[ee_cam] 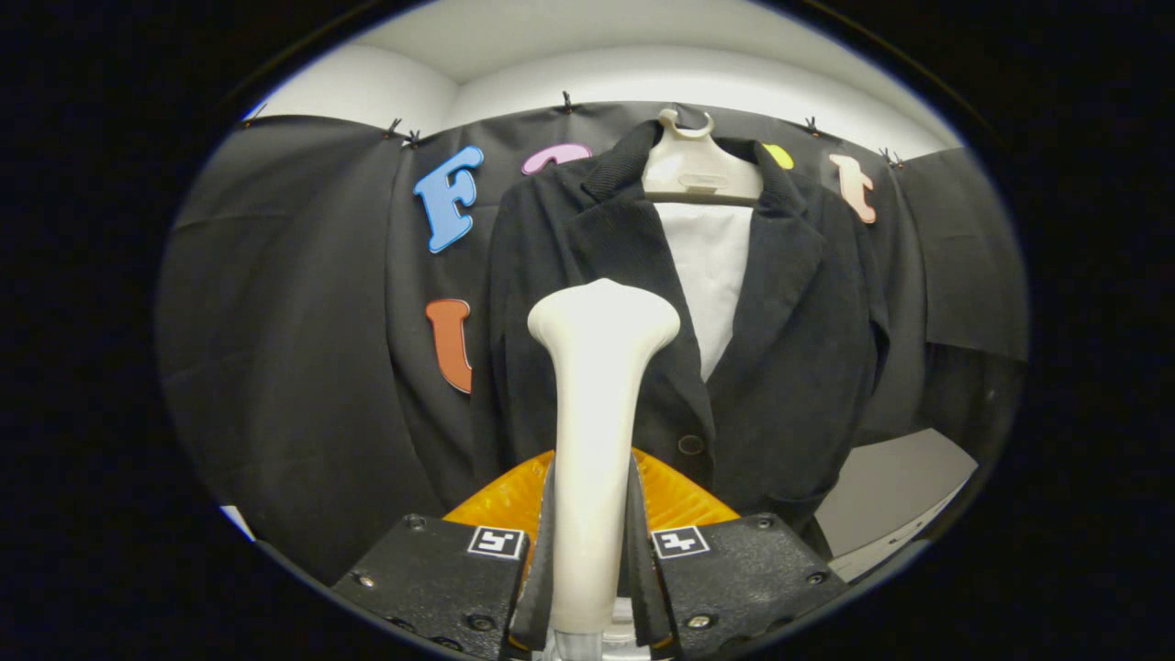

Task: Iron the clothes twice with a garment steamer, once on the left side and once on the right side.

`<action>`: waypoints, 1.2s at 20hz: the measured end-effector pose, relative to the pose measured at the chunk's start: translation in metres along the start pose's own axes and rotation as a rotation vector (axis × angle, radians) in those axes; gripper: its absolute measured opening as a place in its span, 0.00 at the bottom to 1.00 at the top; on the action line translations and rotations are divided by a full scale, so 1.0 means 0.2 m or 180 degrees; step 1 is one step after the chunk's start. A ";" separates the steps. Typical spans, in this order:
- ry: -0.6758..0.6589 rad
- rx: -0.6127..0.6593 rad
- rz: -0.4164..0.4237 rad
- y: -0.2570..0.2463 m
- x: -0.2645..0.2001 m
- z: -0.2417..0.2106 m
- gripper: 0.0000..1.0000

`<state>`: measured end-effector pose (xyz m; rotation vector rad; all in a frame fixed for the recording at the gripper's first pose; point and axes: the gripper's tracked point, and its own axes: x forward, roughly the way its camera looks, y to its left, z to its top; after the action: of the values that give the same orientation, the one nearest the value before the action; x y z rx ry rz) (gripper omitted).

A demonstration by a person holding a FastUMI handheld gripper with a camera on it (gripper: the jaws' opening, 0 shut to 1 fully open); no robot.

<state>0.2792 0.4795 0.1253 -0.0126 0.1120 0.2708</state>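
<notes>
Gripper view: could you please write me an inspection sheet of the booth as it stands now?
Surface: pale floor or ledge showing below the jacket's hem.
Job's things: cream plastic garment steamer, upright, its flared head in front of the black jacket; jacket hangs on a cream plastic hanger over a white shirt, one dark button visible.
Clutter: nothing seen.
Grippers: gripper shut on the steamer's handle, a finger on each side.
Cables: nothing seen.
Surroundings: black cloth wall held by small clips, white wall above; ribbed orange part behind the fingers.
</notes>
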 end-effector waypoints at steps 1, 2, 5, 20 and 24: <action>0.0017 0.0005 0.0004 0.00 0.00 -0.02 0.37; 0.0034 0.0001 0.0005 0.00 0.00 -0.04 0.37; 0.0086 0.0012 0.0001 -0.01 0.00 -0.11 0.37; 0.0431 0.0053 -0.0020 -0.05 -0.01 -0.51 0.37; 0.0547 0.0081 0.0012 -0.05 0.00 -0.62 0.37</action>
<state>0.2677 0.4660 0.0019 -0.0105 0.2862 0.2717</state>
